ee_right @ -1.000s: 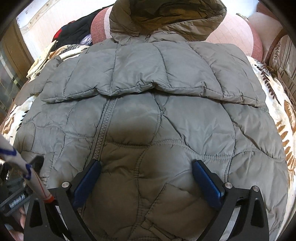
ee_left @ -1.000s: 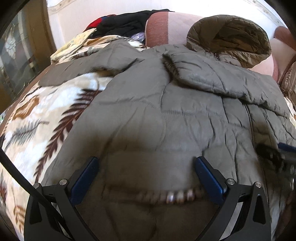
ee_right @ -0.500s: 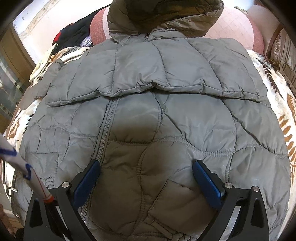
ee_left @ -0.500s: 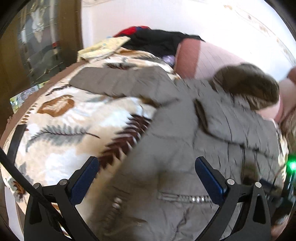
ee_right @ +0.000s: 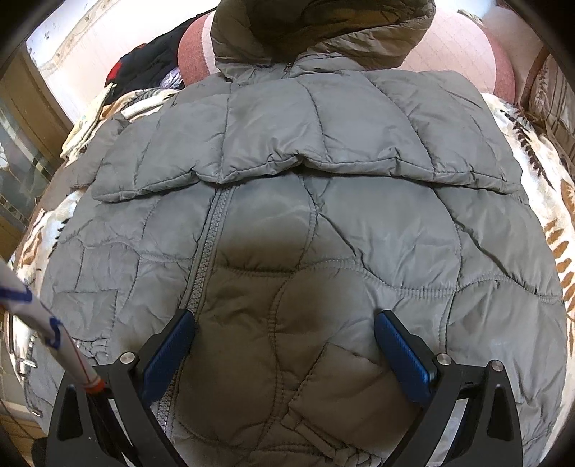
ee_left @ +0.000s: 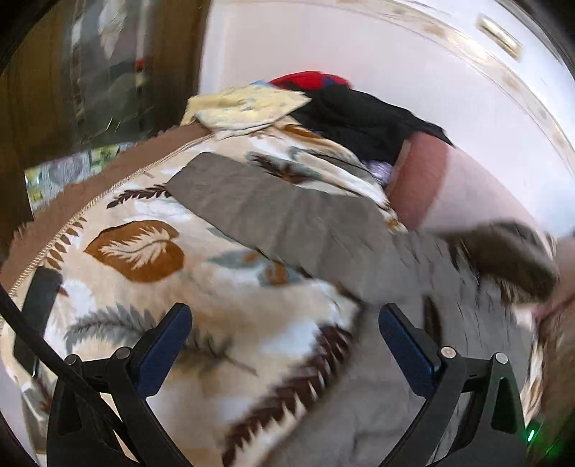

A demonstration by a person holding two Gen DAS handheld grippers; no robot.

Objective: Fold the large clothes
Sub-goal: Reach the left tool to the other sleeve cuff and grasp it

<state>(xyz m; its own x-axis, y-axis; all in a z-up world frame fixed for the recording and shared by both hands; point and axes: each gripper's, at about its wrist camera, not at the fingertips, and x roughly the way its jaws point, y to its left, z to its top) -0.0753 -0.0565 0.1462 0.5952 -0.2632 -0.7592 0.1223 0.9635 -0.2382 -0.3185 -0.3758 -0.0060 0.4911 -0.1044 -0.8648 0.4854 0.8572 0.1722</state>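
Grey jacket (ee_right: pixel 323 201) on leaf-print blanket (ee_left: pixel 151 258)

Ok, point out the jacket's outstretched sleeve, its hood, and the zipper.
sleeve (ee_left: pixel 273 212), left wrist view, middle of the flat grey sleeve on the blanket.
hood (ee_right: pixel 323 28), right wrist view, olive lining at the top.
zipper (ee_right: pixel 210 237), right wrist view, mid-length of the teeth.
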